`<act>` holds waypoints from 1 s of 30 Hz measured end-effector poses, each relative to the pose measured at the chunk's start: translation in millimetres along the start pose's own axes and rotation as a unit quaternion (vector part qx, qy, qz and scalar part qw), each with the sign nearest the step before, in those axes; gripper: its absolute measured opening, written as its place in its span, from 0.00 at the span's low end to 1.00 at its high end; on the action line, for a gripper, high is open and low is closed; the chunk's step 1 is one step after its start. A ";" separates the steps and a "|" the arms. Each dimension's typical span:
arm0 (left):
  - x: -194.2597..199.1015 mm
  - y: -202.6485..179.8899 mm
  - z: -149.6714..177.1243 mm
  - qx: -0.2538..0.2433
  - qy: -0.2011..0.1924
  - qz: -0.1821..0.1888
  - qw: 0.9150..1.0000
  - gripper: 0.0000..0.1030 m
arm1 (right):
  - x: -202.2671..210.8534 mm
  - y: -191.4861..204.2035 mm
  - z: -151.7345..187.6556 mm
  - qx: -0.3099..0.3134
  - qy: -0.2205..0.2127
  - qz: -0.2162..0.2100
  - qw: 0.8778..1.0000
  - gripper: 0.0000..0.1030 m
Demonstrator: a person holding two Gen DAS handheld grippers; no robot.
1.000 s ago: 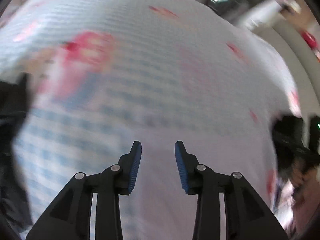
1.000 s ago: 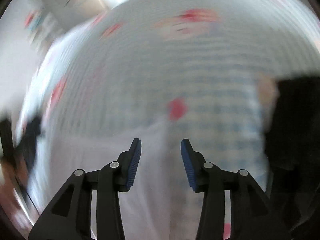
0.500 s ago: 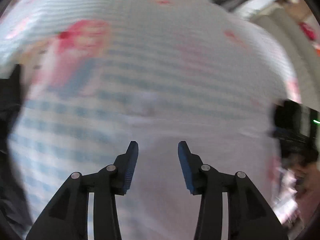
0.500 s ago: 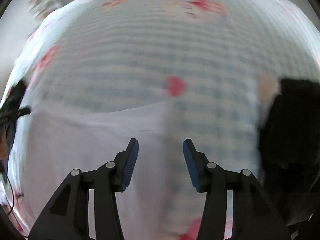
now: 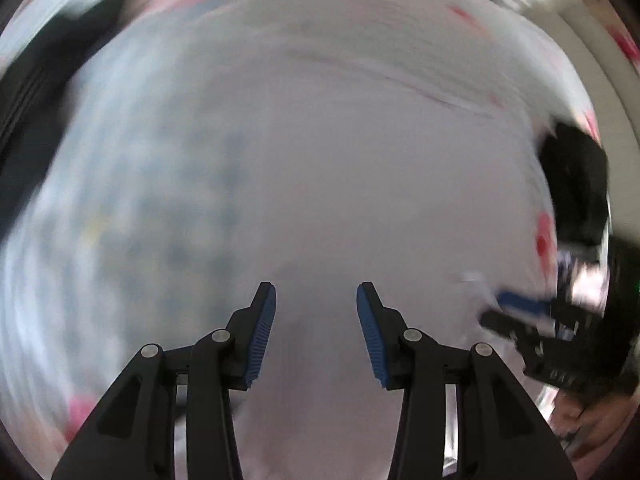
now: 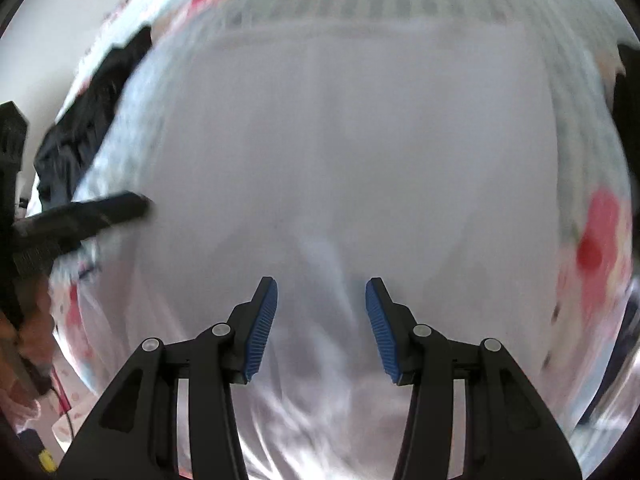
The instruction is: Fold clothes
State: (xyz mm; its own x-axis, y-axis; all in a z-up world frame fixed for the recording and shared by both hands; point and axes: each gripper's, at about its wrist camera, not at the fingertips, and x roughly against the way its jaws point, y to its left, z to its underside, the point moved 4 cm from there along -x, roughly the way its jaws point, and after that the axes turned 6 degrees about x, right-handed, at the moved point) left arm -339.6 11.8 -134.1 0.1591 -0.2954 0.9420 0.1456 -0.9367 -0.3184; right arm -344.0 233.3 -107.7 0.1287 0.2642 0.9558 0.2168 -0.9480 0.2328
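A pale white garment [image 5: 328, 168] lies spread on a blue-and-white checked sheet with red and pink prints; both views are motion-blurred. In the left wrist view my left gripper [image 5: 316, 320] hovers open over the white cloth with nothing between its blue pads. My right gripper [image 6: 321, 316] is open too, above wrinkled white garment [image 6: 352, 128] fabric, holding nothing. The right gripper [image 5: 520, 312] shows at the right edge of the left wrist view, and the left gripper [image 6: 80, 216] reaches in from the left of the right wrist view.
Dark clothing [image 6: 92, 108] lies on the sheet at the upper left of the right wrist view, and a black garment [image 5: 48, 92] sits at the left of the left wrist view. A person's hand [image 5: 580, 424] holds the right gripper at lower right.
Both grippers have dropped closer to the white garment, which now fills each view where the checked sheet did. Each gripper has come into the other's view. Both stay open.
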 end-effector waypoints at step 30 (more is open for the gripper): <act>19.0 38.0 20.4 -0.059 -0.052 0.080 0.994 0.35 | -35.3 33.6 21.4 -0.054 -0.069 0.015 0.996 0.52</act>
State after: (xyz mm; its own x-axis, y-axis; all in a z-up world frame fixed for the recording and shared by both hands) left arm -311.1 -25.6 -130.5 0.2725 -0.4264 0.8625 -0.0037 -0.8969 -0.4422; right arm -320.5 196.0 -137.4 0.2664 0.2507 0.9307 0.1057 -0.9673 0.2304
